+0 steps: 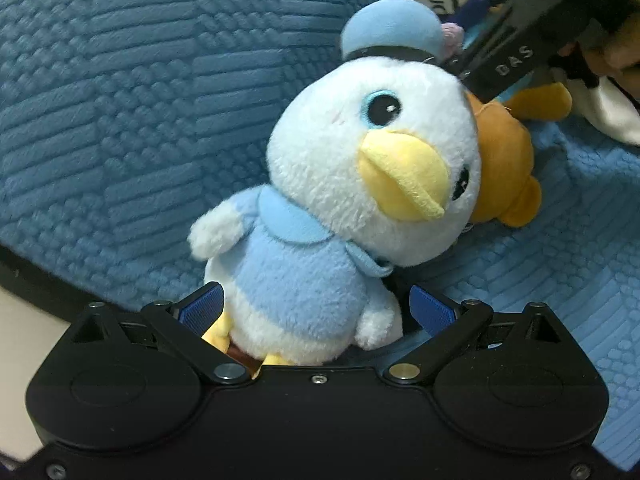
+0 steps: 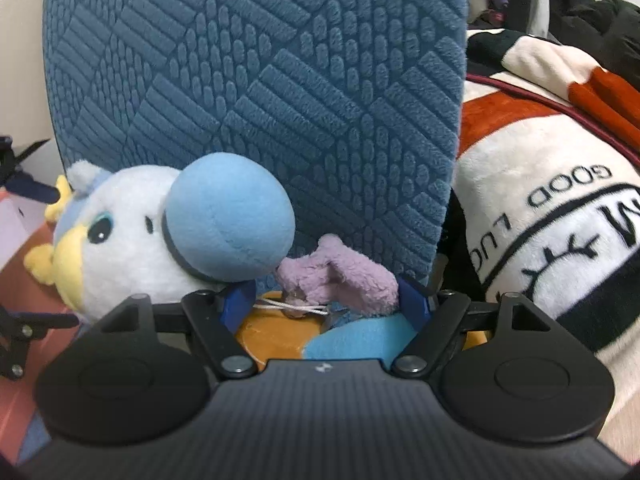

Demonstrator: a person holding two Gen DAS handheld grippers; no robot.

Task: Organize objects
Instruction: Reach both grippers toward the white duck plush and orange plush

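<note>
A white plush duck [image 1: 360,184] with a blue cap, blue shirt and yellow beak sits on the blue textured sofa. My left gripper [image 1: 316,312] stands open around its lower body, with the blue pads [image 1: 202,308] apart from the fabric. The duck also shows in the right wrist view [image 2: 132,236]. My right gripper [image 2: 326,304] stands open around an orange and blue plush [image 2: 280,336] with a lilac fuzzy part [image 2: 344,276] on top. The orange plush [image 1: 504,160] lies behind the duck's head, and the right gripper's black body [image 1: 520,48] reaches in above it.
The blue sofa cushion [image 2: 280,80] stands upright behind the toys. A white, black and red pillow [image 2: 560,208] printed "GOOD LUCK" lies at the right. The sofa seat [image 1: 560,260] spreads to the right. Pale floor [image 1: 24,340] shows at the lower left.
</note>
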